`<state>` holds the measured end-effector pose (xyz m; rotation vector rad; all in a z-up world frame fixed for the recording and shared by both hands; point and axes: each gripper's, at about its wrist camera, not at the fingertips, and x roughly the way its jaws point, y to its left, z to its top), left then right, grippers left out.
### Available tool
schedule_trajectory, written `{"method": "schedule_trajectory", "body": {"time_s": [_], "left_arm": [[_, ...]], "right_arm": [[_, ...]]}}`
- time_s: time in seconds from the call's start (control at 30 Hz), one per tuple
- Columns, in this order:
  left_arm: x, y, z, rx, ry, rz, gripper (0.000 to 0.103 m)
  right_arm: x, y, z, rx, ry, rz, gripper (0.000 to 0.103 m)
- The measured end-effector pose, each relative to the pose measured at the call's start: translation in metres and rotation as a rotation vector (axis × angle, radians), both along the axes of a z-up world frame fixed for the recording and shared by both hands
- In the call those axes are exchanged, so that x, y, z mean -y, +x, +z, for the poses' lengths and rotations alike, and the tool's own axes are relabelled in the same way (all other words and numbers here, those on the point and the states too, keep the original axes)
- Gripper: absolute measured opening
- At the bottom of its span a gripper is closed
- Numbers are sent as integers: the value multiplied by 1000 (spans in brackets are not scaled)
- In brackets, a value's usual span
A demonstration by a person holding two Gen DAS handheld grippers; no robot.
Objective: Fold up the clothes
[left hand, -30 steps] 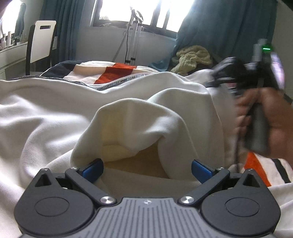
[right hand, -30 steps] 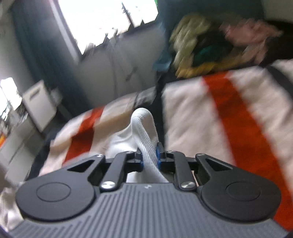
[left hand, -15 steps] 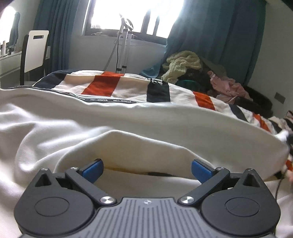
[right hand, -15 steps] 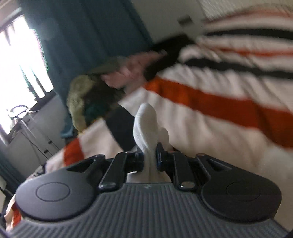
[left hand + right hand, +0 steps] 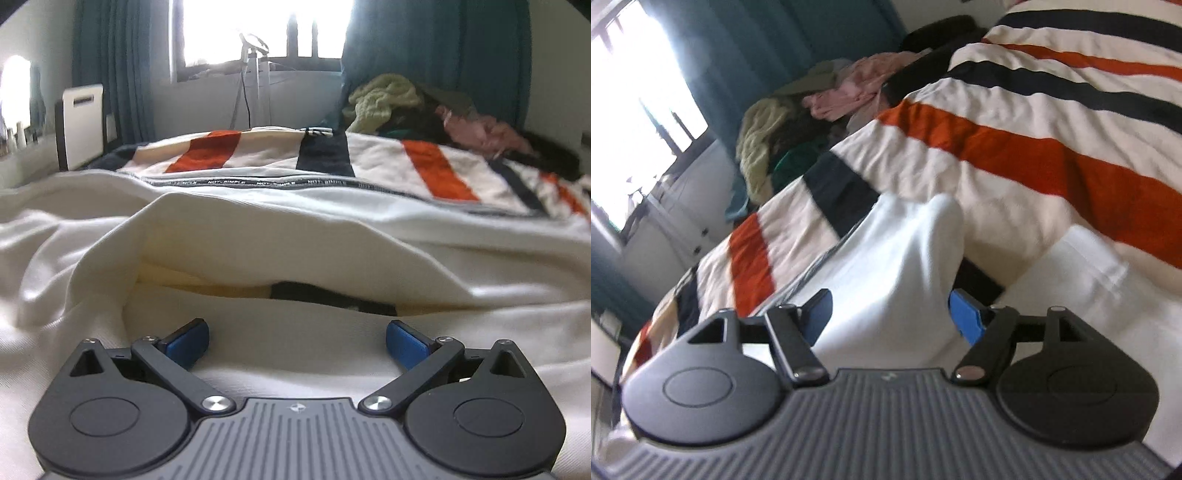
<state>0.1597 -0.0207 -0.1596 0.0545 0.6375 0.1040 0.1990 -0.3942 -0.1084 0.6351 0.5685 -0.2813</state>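
Two tongs are in view, and both stand wide with nothing gripped between the blue pads. The left tongs (image 5: 297,345) hover low over a white garment (image 5: 258,236) that is spread across the bed; a fold of this cloth rises just in front of them, and a dark slit shows under the fold. The right tongs (image 5: 890,314) are tilted, and a raised hump of the white garment (image 5: 912,258) stands between the two pads, but the pads are apart from it on both sides. Under the garment lies a striped blanket (image 5: 1015,155) with orange, dark and cream bands. At the far end of the bed there is a pile of clothes (image 5: 424,107), near the teal curtain (image 5: 436,48) and the bright window (image 5: 258,29).
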Motion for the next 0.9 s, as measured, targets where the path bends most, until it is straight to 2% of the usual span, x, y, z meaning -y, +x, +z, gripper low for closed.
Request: {"method": "schedule_trajectory", "body": {"time_s": [0.5, 0.73, 0.9], "left_arm": [[4, 2, -1, -25, 42, -5, 103], [5, 4, 0, -27, 47, -6, 103], [5, 5, 0, -27, 48, -7, 103]], "right_arm": [[-49, -74, 23, -3, -99, 139, 73], [-40, -76, 20, 13, -58, 106, 73], [-43, -74, 19, -1, -71, 105, 73]]}}
